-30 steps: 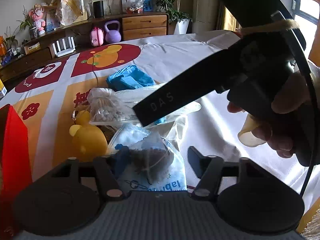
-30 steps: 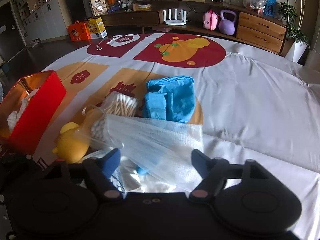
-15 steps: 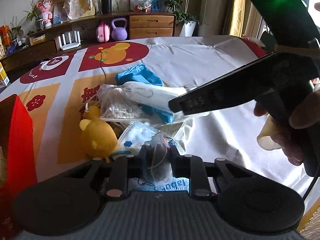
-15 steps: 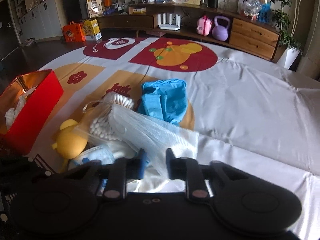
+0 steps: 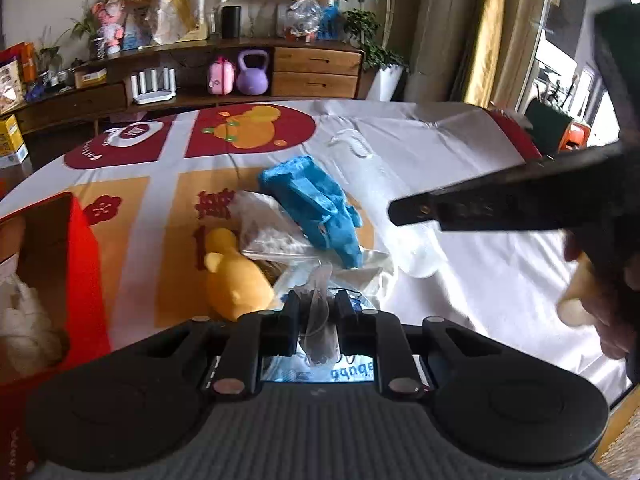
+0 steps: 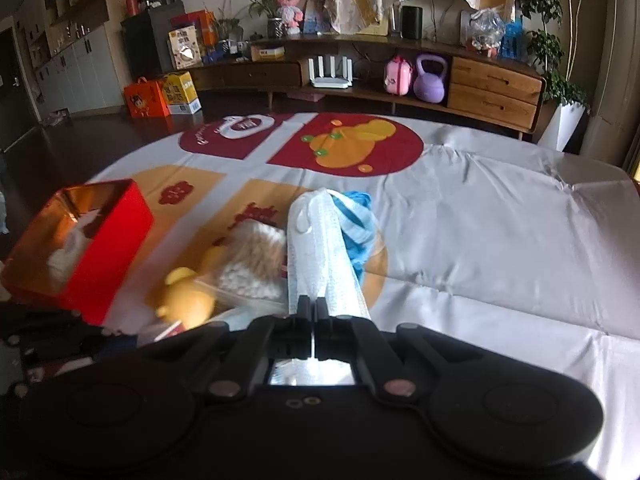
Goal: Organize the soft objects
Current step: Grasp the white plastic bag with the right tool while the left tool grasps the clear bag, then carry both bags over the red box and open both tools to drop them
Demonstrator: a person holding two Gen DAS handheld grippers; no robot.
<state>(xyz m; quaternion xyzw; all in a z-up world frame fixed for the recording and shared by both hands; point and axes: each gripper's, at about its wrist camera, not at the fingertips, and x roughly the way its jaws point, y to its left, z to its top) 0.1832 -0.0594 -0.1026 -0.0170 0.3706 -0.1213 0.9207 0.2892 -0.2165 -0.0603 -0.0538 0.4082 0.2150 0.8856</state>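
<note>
Right gripper (image 6: 313, 312) fingers pinch a white gauzy mask (image 6: 320, 248), hanging limp. Left gripper (image 5: 316, 316) fingers clamp a crinkly clear bag (image 5: 318, 320).

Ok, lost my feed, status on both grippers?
Left gripper shut on clear bag. Right gripper shut on white mask, lifted. Red box open at left. Nothing blocking.

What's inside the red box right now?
The red box is open-topped, with white fluffy material lying at the bottom. Its near wall hides the rest of the floor, so anything else in there cannot be seen.
</note>
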